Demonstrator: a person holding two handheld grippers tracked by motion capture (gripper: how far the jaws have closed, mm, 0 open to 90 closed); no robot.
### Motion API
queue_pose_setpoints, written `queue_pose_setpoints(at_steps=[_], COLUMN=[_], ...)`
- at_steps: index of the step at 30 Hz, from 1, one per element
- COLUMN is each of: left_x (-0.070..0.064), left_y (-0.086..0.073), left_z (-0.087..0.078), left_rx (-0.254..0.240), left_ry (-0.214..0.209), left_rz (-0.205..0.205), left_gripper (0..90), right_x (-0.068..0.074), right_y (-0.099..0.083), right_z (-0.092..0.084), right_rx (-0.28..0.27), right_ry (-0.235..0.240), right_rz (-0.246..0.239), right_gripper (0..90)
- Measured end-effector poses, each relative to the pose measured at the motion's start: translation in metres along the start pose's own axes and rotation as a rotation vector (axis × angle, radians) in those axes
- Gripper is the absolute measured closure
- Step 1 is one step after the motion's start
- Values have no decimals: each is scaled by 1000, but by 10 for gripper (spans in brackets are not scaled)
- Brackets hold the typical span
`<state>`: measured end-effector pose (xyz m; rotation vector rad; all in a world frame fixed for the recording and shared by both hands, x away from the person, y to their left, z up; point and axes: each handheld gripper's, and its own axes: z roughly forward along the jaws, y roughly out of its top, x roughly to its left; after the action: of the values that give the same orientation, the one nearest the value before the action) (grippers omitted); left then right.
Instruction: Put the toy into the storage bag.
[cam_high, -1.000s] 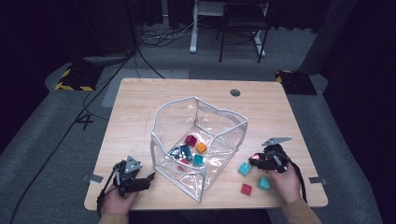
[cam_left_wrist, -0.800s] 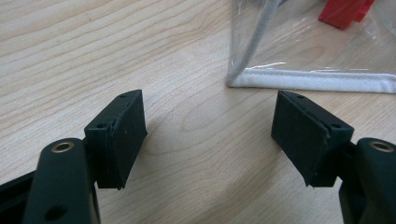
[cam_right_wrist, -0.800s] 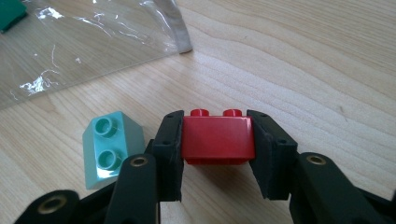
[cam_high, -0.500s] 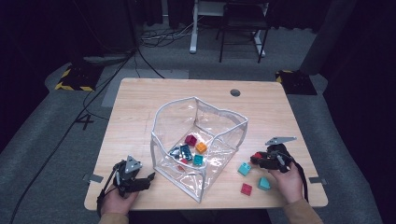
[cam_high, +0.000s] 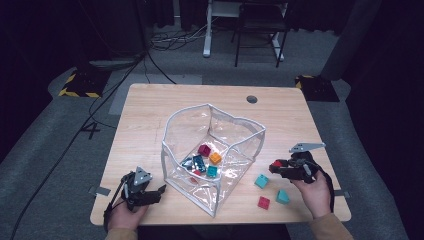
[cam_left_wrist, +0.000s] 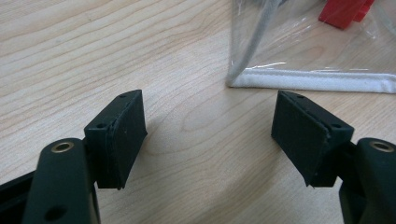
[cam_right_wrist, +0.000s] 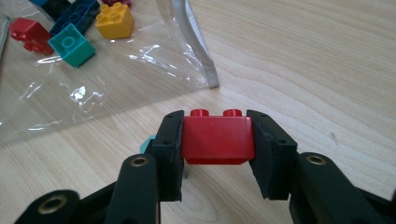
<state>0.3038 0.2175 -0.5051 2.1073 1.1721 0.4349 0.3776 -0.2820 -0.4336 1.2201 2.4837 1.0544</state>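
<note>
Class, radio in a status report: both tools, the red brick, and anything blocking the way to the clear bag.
Right tool shut on red brick, lifted off table. Left tool open, empty, beside clear bag. Bag's near wall between brick and opening.

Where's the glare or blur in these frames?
High view: dim room, white glints on the clear bag. Right gripper view: reflections streak the bag film, the held red brick is sharp. Left gripper view: gripper in focus, the bag's corner seam slightly soft.

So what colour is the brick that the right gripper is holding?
Red. The brick shows best in the right gripper view, clamped in the right gripper.
</note>
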Motion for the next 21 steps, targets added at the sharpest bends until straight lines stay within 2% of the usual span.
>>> queue_pose_setpoints(at_steps=[7,12,13,21], left_x=[0,0,0,0], left_y=[0,0,0,0], left_z=[0,0,0,0], left_rx=[1,0,0,2], left_ry=[1,2,2,0], left_rz=[9,9,9,7], left_gripper=[264,264,265,264], right_x=[6,7,6,4], right_y=[17,25,30,46], right_z=[-16,-26,-33,-60], right_rx=[-2,-8,-15,-57], right_ry=[29,62,73,88], right_rz=[-44,-50,-53,-58], right_gripper=[587,587,587,587])
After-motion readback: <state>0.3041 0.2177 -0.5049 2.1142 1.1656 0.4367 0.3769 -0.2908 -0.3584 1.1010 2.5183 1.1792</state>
